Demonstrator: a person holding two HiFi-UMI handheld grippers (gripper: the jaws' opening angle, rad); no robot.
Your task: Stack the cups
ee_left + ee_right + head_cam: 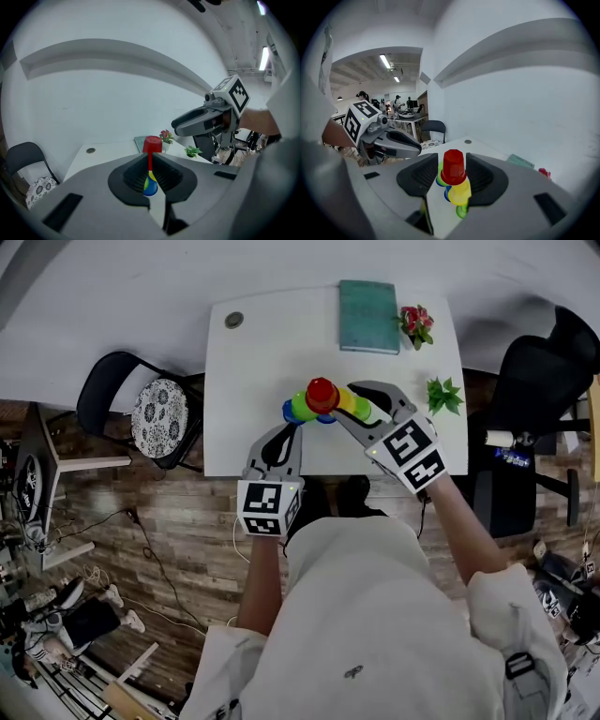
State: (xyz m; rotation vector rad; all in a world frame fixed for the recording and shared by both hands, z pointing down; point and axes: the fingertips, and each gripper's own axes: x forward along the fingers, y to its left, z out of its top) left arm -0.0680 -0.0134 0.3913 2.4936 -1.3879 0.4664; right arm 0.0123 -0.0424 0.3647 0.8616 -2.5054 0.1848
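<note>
A cluster of upturned cups stands mid-table, with a red cup [322, 395] on top. Under it are a blue cup [290, 411], a green cup [302, 405] and a yellow cup [348, 401]. My right gripper [363, 407] reaches in from the right with its jaws open. In the right gripper view the red cup [453, 167] stands between the pads with a gap on each side, above the yellow cup [461, 191]. My left gripper [284, 431] hovers just before the cluster, shut and empty. Its slit shows the red cup [152, 144] and the blue cup [150, 186].
At the back of the white table [253, 352] lie a teal book [368, 304] and a small flower pot [416, 322]; a green plant [444, 395] sits at the right edge. A folding chair [155, 409] stands left of the table and a black office chair [544, 381] right of it.
</note>
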